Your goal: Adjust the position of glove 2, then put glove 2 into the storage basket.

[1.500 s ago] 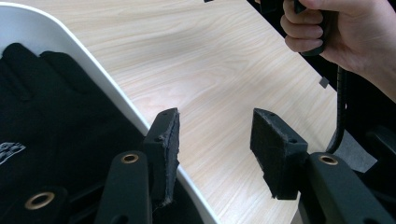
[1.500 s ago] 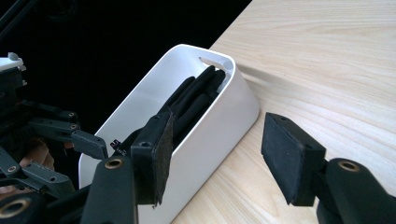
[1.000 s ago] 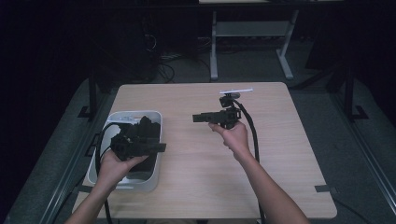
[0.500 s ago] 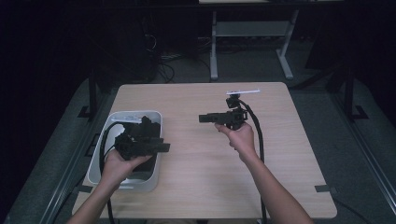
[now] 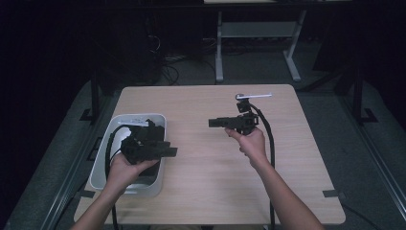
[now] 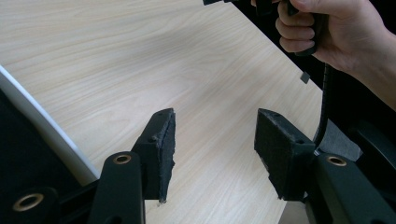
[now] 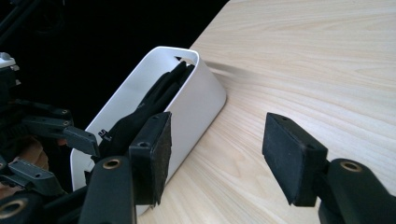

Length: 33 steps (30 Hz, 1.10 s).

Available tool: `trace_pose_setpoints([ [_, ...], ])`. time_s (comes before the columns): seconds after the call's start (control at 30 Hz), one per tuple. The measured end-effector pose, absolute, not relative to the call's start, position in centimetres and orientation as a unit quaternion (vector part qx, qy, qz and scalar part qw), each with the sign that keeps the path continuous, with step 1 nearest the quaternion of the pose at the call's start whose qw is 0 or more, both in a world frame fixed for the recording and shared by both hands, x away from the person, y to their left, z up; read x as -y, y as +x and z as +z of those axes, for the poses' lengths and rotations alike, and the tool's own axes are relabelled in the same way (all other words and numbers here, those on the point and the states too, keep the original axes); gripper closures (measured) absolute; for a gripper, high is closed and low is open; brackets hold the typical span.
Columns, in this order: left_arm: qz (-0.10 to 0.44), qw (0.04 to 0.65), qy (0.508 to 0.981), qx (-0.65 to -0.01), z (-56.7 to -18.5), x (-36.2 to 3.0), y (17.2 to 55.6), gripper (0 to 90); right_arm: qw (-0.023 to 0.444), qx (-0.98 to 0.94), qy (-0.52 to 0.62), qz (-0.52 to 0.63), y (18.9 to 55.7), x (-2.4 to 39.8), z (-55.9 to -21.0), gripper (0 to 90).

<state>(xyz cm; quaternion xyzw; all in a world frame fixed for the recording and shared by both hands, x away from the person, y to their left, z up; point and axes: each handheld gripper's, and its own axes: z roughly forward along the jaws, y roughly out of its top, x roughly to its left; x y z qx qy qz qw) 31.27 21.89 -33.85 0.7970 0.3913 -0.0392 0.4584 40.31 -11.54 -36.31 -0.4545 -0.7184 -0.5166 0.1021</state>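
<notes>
no brand, label or readable writing is made out on anything in view. a white, round-cornered plastic bin (image 5: 106, 158) is set at the near left part of a light wooden table (image 5: 201, 187), and dark, soft-looking black items (image 7: 154, 100) are seen piled inside it, reaching to its rim; what they are cannot be told. the left gripper (image 5: 168, 151) is held by the left hand (image 5: 125, 168) above the right edge of the bin, jaws pointed toward the table's middle. in the left gripper view its black foam pads (image 6: 166, 140) are seen apart with bare wood between them, so nothing is grasped; the jaws have just been opening further. the right gripper (image 5: 213, 123) is held by the right hand (image 5: 250, 143) over the middle of the table, well apart from the bin, jaws aimed leftward at it. in the right gripper view its pads (image 7: 161, 154) are likewise spread and released, with only table surface between them, and the bin's white wall (image 7: 196, 100) is seen ahead. a thick black cable (image 5: 269, 143) is trailed from the right gripper along the forearm. between the two grippers the tabletop is bare. beyond the table, a white-legged frame (image 5: 258, 43) and tangled cables (image 5: 172, 67) are seen on the dark floor. the bin's near end is partly hidden by the left hand and gripper.
</notes>
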Motion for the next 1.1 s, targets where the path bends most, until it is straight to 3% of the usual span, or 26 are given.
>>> trace_pose_setpoints([
  [1.1, -0.056, 0.458, 0.806, -0.369, -34.2, -18.7, 31.4, 44.9, 0.097, 0.693, -0.490, -0.520, 38.7, 16.5, -38.4, 41.1],
])
